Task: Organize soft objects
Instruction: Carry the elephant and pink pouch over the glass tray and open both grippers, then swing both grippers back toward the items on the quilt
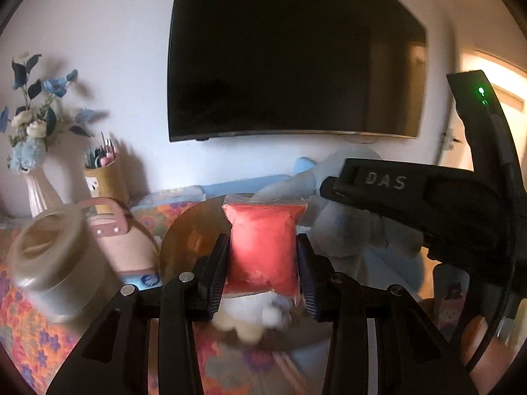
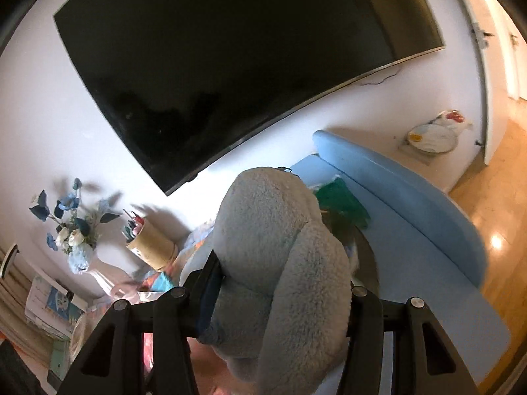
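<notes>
Left tool (image 1: 263,263) angled down, clamps red pouch (image 1: 263,250); right tool (image 2: 280,296) angled down, grips grey plush (image 2: 280,263).

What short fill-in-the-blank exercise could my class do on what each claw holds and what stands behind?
1. The left claw is shut on a sealed pouch coloured ____.
2. The right claw is shut on a grey-blue ____ toy.
3. On the wall hangs a dark ____.
4. The white vase holds blue and white ____.

Missing words: red; plush; television; flowers
</notes>
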